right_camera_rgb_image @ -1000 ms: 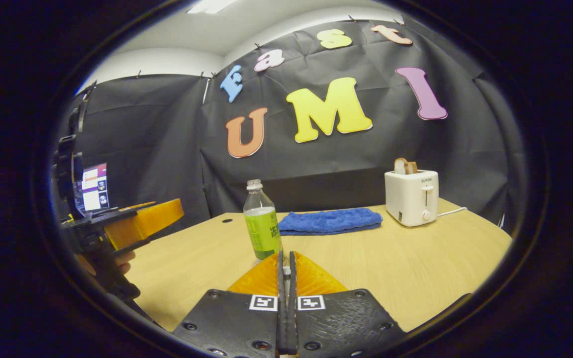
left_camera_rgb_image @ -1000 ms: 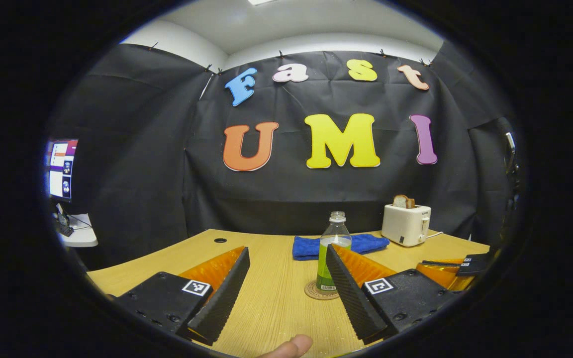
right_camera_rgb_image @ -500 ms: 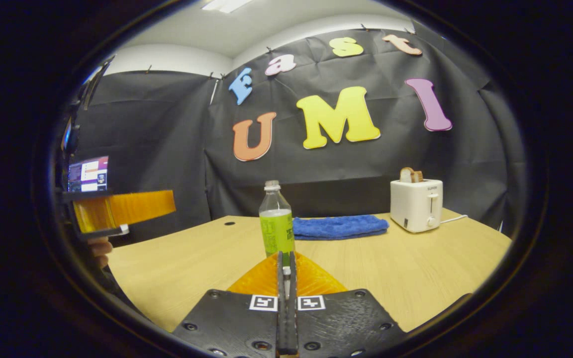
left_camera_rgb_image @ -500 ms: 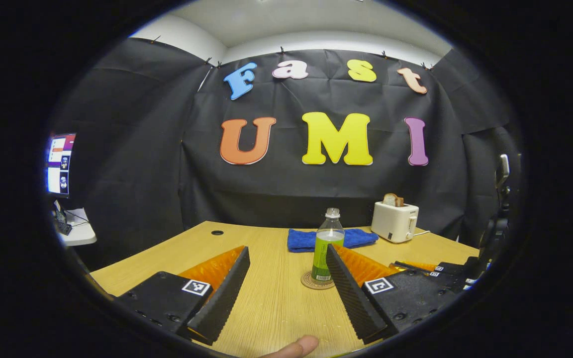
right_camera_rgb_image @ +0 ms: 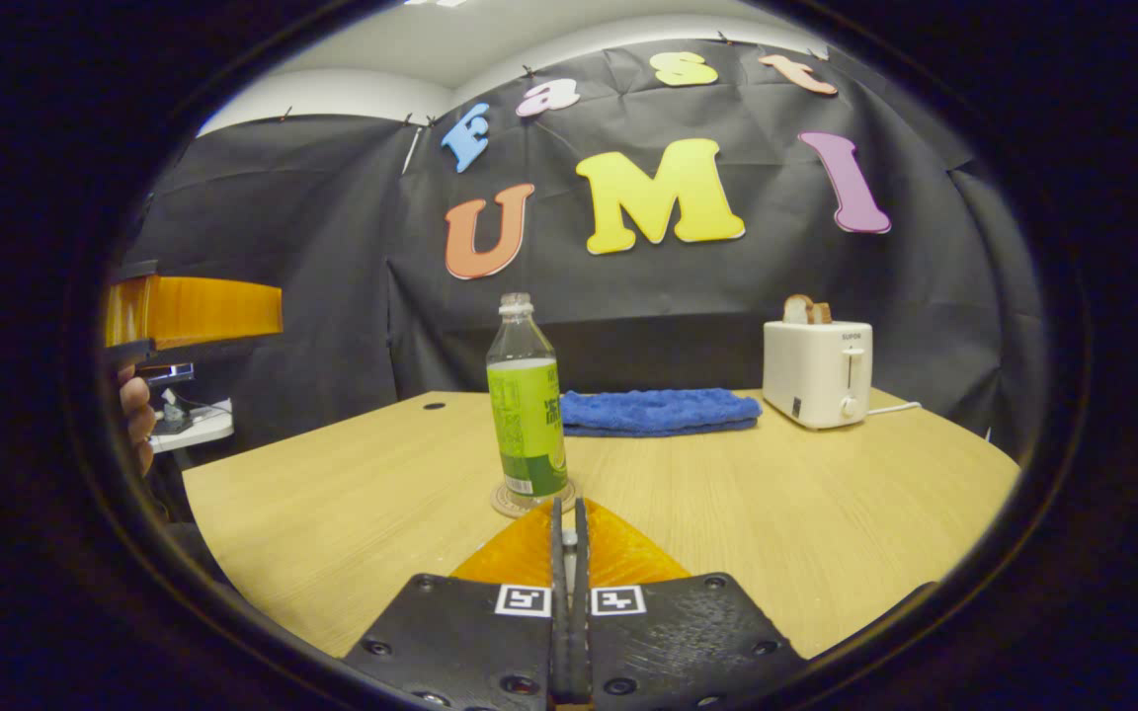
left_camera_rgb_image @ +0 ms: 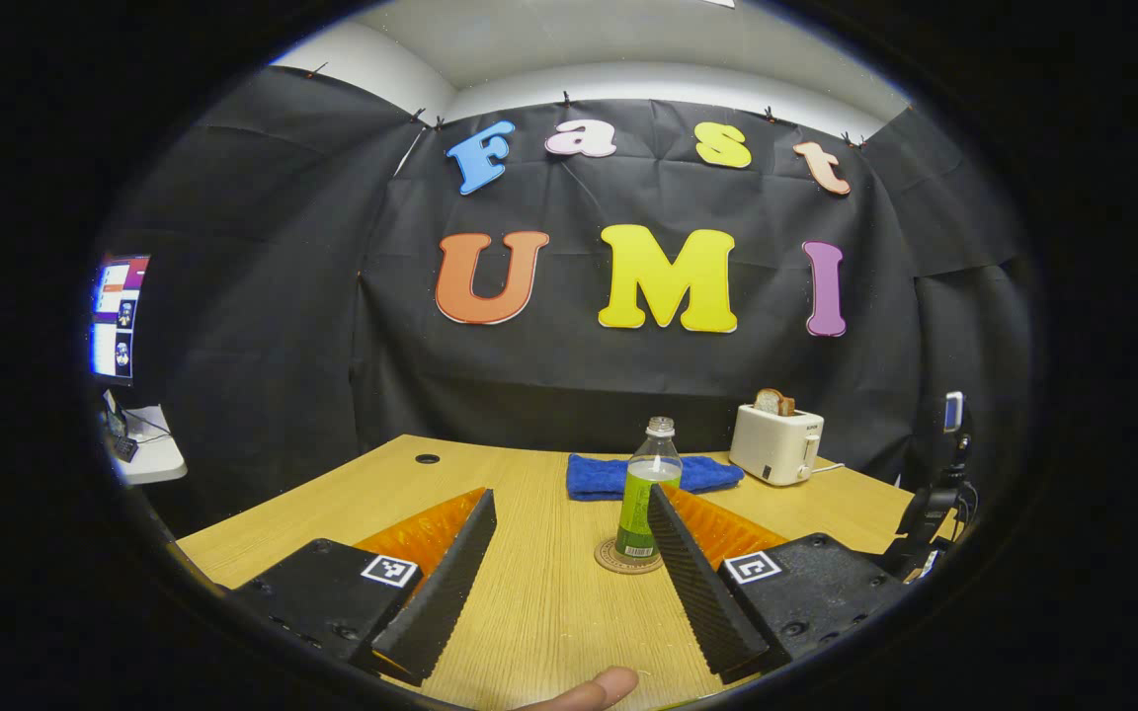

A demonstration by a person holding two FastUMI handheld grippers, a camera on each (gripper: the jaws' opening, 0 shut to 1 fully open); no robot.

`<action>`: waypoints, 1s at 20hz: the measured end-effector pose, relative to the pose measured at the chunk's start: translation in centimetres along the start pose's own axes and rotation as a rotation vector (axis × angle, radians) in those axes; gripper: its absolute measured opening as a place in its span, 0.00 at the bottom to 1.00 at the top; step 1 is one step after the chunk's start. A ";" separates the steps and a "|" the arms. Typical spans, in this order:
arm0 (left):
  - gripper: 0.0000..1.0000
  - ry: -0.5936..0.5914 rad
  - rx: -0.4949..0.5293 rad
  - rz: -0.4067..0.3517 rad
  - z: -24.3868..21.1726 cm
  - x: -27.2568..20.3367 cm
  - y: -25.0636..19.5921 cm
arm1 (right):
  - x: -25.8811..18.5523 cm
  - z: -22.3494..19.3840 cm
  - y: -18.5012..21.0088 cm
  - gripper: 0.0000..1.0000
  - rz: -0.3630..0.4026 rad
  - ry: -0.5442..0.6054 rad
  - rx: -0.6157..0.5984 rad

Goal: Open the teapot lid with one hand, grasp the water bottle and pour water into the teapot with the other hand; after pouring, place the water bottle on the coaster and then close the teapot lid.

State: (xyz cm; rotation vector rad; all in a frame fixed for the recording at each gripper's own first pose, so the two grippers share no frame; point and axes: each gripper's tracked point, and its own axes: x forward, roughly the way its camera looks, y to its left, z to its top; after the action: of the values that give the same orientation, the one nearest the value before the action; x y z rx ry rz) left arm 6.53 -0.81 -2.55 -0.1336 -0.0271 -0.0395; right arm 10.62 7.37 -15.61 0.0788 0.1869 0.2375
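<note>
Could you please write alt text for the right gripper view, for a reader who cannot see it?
A water bottle stands upright on a round coaster on a wooden table, just beyond the right claw, whose fingers are shut together. Behind it lie a blue towel and a white toaster holding bread.

Water bottle [right_camera_rgb_image: 527, 395] upright on coaster [right_camera_rgb_image: 532, 499], mid bench [right_camera_rgb_image: 826, 513]. Folded towel [right_camera_rgb_image: 658, 411] behind bottle, just right of it. Toaster [right_camera_rgb_image: 817, 373] right of towel, near back edge, bread slice [right_camera_rgb_image: 804, 310] in slot. Cable hole [left_camera_rgb_image: 427, 459] in bench at back left. Monitor [left_camera_rgb_image: 115, 318] beyond bench, far left.
</note>
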 end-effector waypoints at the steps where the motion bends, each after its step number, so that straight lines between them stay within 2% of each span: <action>1: 0.96 0.001 0.001 -0.003 -0.1 0.0 -0.1 | 0.0 0.0 0.0 0.00 -0.006 -0.007 -0.007; 3: 0.96 0.009 0.007 -0.010 -0.3 0.1 -0.3 | 0.0 0.1 0.0 0.00 -0.014 -0.004 -0.008; 6: 0.96 0.010 0.009 -0.014 -0.2 -0.1 -0.4 | -0.4 0.2 -0.1 0.07 -0.022 -0.001 -0.016; 7: 0.96 0.010 0.009 -0.014 -0.2 -0.1 -0.5 | -0.6 0.3 0.1 0.13 -0.017 0.004 -0.014; 8: 0.96 0.012 0.012 -0.018 -0.3 -0.2 -0.6 | -0.8 0.7 0.5 0.29 -0.013 0.001 -0.015; 9: 0.96 0.008 0.017 -0.019 -0.1 -0.2 -0.5 | -1.0 1.2 0.7 0.29 -0.016 -0.008 -0.022; 11: 0.96 0.007 0.016 -0.007 0.1 -0.2 -0.1 | -1.8 2.3 1.1 0.40 -0.013 -0.027 -0.044; 13: 0.96 0.005 0.014 -0.018 0.4 -0.6 -0.6 | -2.7 3.8 1.3 0.46 -0.025 -0.048 -0.062; 15: 0.96 -0.008 0.031 -0.019 0.9 -1.0 -0.9 | -3.7 4.9 1.5 0.62 -0.024 -0.053 -0.073; 17: 0.96 -0.026 0.047 -0.005 1.4 -1.3 -1.0 | -5.1 6.5 1.1 0.97 -0.034 -0.067 -0.059; 19: 0.96 -0.022 0.054 0.013 1.3 -1.6 -1.1 | -6.5 8.4 -0.1 0.95 -0.057 -0.086 -0.031; 20: 0.96 -0.019 0.060 0.004 1.1 -1.9 -1.5 | -7.4 9.4 -0.7 0.97 -0.071 -0.098 -0.020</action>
State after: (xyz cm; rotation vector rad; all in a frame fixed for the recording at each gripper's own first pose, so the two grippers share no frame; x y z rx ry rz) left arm 4.58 -2.05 -1.28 -0.0740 -0.0469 -0.0331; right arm 5.49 4.42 -5.17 0.0637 0.0897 0.1638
